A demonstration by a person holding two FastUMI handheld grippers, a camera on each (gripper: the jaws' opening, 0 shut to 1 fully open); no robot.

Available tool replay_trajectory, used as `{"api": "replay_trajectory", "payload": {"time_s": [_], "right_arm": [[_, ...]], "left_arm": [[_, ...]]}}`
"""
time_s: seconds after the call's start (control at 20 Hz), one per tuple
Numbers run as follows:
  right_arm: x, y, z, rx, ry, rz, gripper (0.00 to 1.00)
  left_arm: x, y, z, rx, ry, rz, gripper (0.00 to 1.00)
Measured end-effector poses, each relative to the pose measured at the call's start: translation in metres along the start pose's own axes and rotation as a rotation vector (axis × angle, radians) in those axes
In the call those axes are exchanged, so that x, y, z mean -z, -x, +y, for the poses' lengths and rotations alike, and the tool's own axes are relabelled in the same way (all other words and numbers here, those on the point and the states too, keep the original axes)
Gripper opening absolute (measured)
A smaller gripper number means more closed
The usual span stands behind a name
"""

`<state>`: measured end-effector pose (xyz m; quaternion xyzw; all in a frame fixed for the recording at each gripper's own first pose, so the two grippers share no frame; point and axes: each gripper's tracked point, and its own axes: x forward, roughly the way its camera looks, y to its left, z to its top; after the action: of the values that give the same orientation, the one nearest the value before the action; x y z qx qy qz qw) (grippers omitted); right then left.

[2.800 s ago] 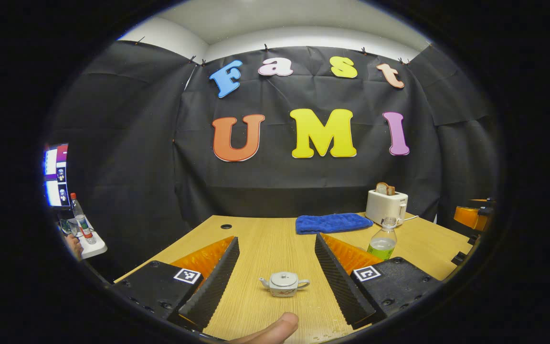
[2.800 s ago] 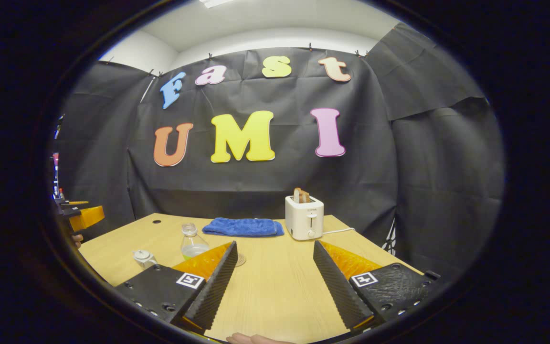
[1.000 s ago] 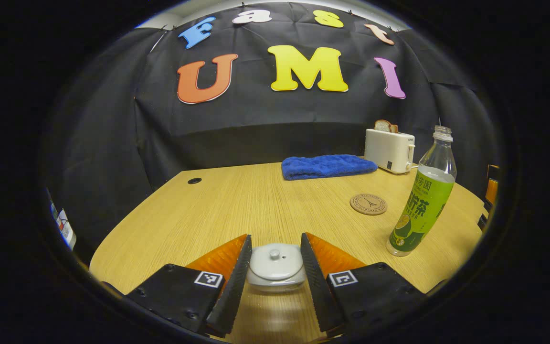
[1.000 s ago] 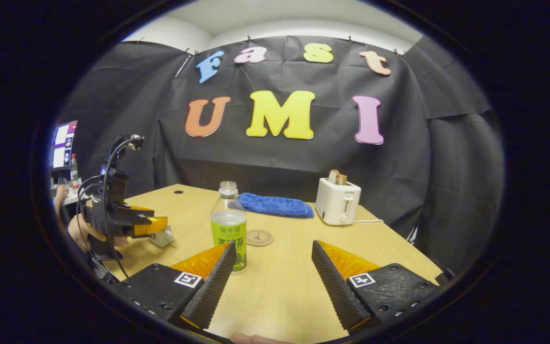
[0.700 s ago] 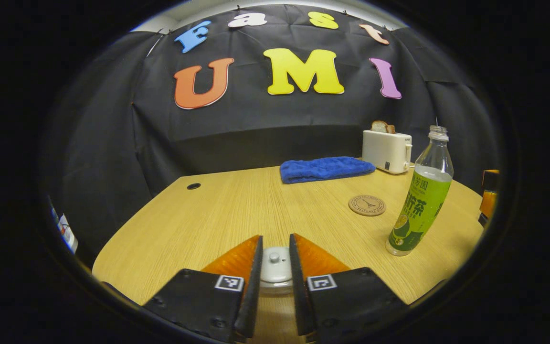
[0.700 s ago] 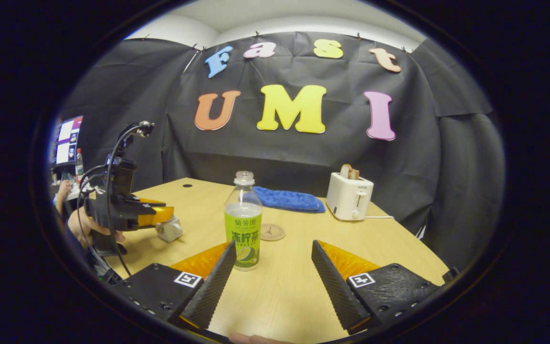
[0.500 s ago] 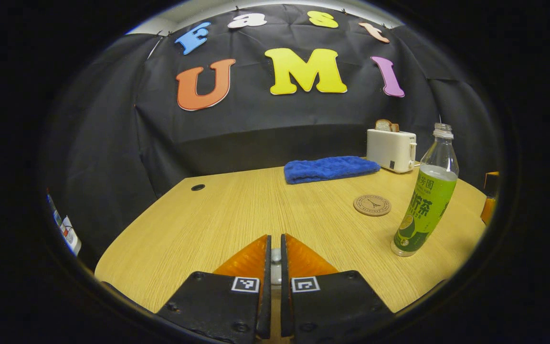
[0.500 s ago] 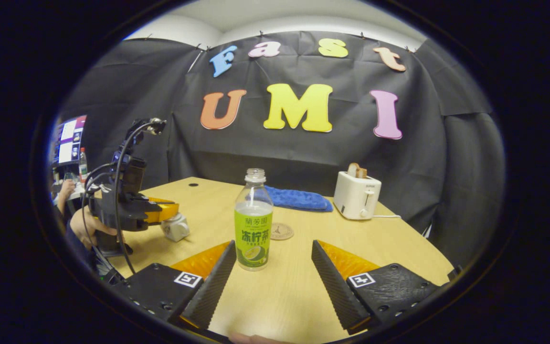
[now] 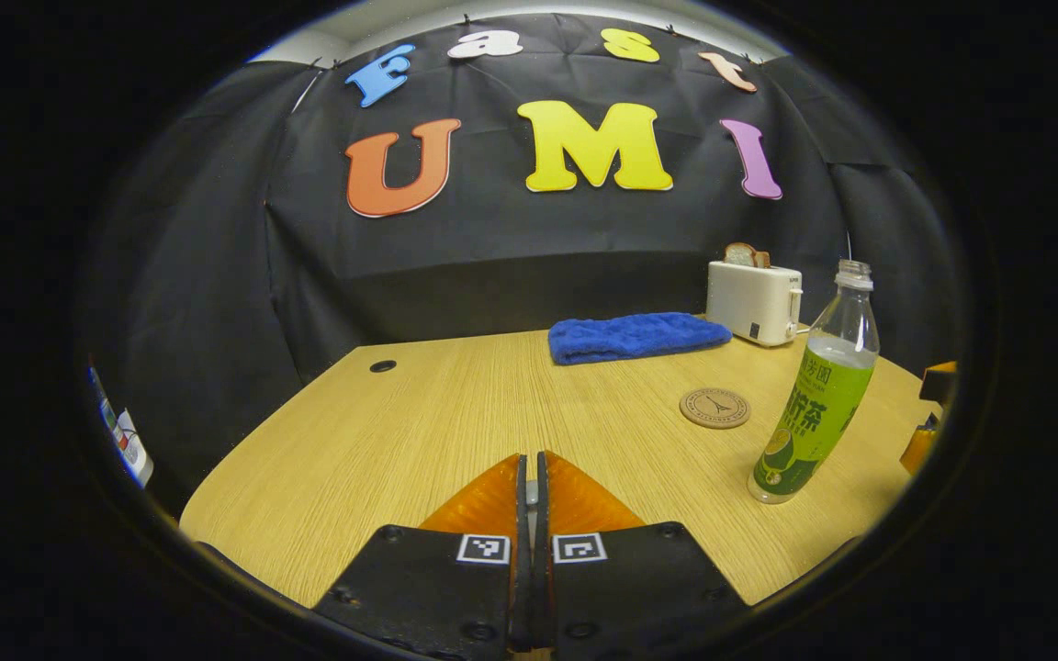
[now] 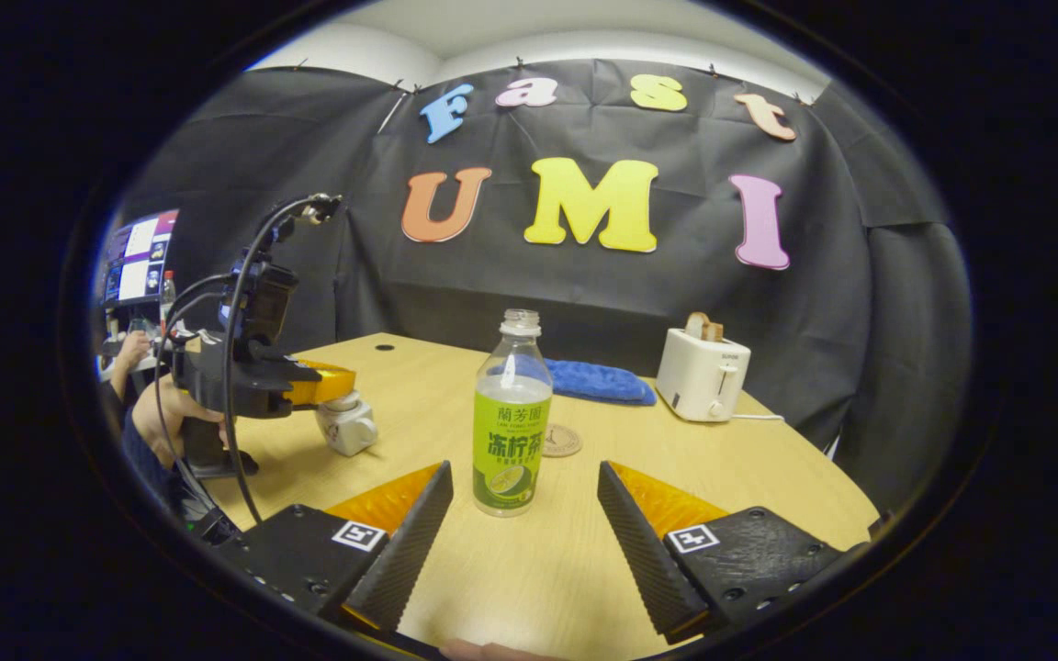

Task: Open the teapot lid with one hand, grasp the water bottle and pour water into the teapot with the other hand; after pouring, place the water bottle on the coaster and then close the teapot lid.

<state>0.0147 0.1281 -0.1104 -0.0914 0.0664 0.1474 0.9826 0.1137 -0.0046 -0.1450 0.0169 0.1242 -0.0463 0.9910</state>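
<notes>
In the left gripper view the left gripper [image 9: 530,477] has its fingers drawn almost together, and what sits in the thin slit between them is hard to make out. In the right gripper view that gripper [image 10: 338,386] sits just over the lid [image 10: 343,401] of the teapot [image 10: 348,430] at the left of the table [image 10: 529,569], with a hand [image 10: 166,427] holding it; whether it pinches the lid I cannot tell. The right gripper [image 10: 522,500] stands wide apart, holding nothing, with the bottle [image 10: 511,418] upright just beyond its fingertips. The coaster [image 10: 562,440] lies behind the bottle, partly hidden by it.
</notes>
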Motion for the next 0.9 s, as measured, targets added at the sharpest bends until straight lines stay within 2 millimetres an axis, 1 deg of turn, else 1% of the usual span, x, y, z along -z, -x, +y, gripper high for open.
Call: {"api": "replay_trajectory", "payload": {"time_s": [0.05,0.1,0.2,0.3,0.35,0.4,0.45,0.55,0.6,0.65,0.7,0.75,0.8,0.9], "right_arm": [[0.002,-0.003,0.001,-0.007,-0.012,0.003,0.95],[0.003,-0.005,0.003,-0.014,-0.024,0.006,0.99],[0.005,-0.01,0.005,-0.022,-0.042,0.011,0.99],[0.003,-0.018,0.007,-0.025,-0.052,0.005,0.92],[0.003,-0.022,0.012,-0.034,-0.053,0.003,0.93],[0.002,-0.025,0.015,-0.037,-0.051,-0.001,0.98],[0.001,-0.03,0.016,-0.031,-0.05,-0.004,0.95],[-0.002,-0.04,0.019,-0.013,-0.054,-0.013,0.98],[-0.005,-0.046,0.019,0.001,-0.06,-0.018,0.95],[-0.006,-0.053,0.02,0.012,-0.07,-0.021,0.98],[-0.008,-0.06,0.02,0.02,-0.076,-0.019,0.95],[-0.007,-0.066,0.02,0.032,-0.083,-0.016,0.98],[-0.006,-0.072,0.018,0.043,-0.097,-0.006,0.98],[-0.003,-0.083,0.018,0.047,-0.139,0.019,0.98]], "left_arm": [[-0.002,-0.001,-0.001,0.002,0.012,-0.005,0.03],[-0.004,-0.001,-0.004,0.006,0.021,-0.011,0.03],[-0.011,0.004,-0.008,0.012,0.029,-0.032,0.03],[-0.022,0.01,-0.005,-0.002,0.032,-0.055,0.03],[-0.025,0.014,-0.003,-0.004,0.033,-0.062,0.03],[-0.03,0.019,-0.002,-0.007,0.035,-0.066,0.03],[-0.032,0.024,-0.001,-0.011,0.031,-0.067,0.03],[-0.042,0.035,0.002,-0.023,0.028,-0.083,0.03],[-0.049,0.041,0.001,-0.017,0.03,-0.097,0.03],[-0.056,0.048,0.0,-0.009,0.038,-0.113,0.03],[-0.063,0.056,-0.002,0.002,0.052,-0.125,0.03],[-0.067,0.063,-0.003,0.012,0.069,-0.132,0.03],[-0.07,0.071,-0.004,0.025,0.077,-0.135,0.03],[-0.075,0.08,-0.001,0.035,0.072,-0.142,0.03]]}}
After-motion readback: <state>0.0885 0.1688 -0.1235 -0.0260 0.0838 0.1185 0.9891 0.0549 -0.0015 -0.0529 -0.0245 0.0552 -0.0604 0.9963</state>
